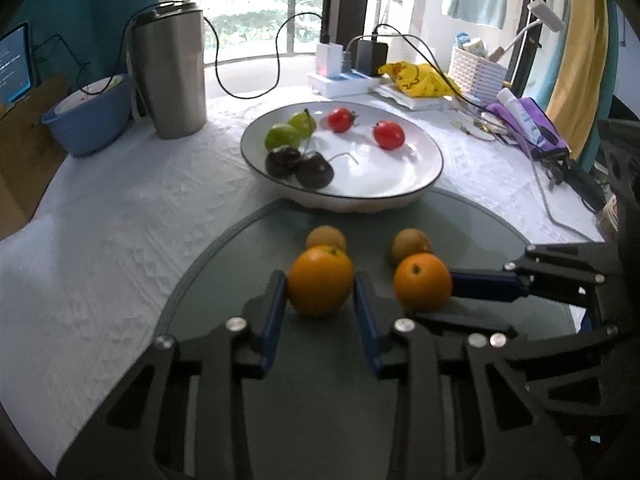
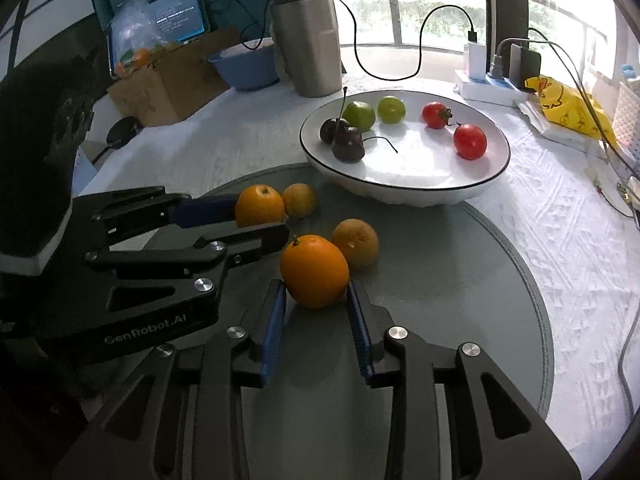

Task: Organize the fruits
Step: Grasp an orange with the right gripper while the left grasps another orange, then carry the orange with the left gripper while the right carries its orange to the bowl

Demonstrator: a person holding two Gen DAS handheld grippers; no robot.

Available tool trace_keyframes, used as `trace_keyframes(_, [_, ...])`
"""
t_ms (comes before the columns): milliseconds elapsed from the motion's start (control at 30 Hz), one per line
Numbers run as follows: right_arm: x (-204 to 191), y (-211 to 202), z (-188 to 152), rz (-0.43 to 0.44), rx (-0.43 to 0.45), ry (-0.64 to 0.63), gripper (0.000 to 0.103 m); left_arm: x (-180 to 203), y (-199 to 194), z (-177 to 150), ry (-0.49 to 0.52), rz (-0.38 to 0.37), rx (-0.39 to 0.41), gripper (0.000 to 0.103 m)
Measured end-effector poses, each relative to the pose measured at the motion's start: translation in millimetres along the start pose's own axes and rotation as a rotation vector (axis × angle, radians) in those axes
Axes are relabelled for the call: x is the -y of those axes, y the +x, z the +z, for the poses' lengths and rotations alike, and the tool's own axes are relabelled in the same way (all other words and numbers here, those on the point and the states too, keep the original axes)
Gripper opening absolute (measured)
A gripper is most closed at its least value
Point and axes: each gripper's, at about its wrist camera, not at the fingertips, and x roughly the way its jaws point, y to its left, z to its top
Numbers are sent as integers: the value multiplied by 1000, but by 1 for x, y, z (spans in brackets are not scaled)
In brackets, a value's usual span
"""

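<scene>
Two oranges and two brownish kiwis lie on a grey round mat (image 1: 224,264). My left gripper (image 1: 320,292) is shut on the left orange (image 1: 320,280), its blue pads touching both sides. My right gripper (image 2: 316,292) is shut on the right orange (image 2: 314,276), which also shows in the left wrist view (image 1: 422,286). A kiwi sits just behind each orange (image 1: 326,237) (image 1: 411,242). The white plate (image 1: 400,196) beyond the mat holds two green fruits (image 1: 282,136), two red tomatoes (image 1: 389,135) and two dark cherries (image 1: 314,170).
A steel tumbler (image 1: 170,68) and a blue bowl (image 1: 90,120) stand at the back left. A cardboard box (image 2: 168,80), a power strip with chargers (image 1: 344,76), a yellow bag (image 1: 416,76), a white basket (image 1: 476,68) and cables ring the table's back and right.
</scene>
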Motion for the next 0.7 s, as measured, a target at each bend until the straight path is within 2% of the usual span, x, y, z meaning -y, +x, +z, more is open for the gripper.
trace_keyframes(333, [2,-16,3,-3,37,-5,29,1,-13,3,-9,-12,27,34])
trace_keyframes(500, [4,-22,6,-10,51,-7,21,2,-21,7,-9,-12,43,34])
trace_keyframes(700, [7,-20,6,-7,41,2,21,4,-23,6,-8,-13,43,34])
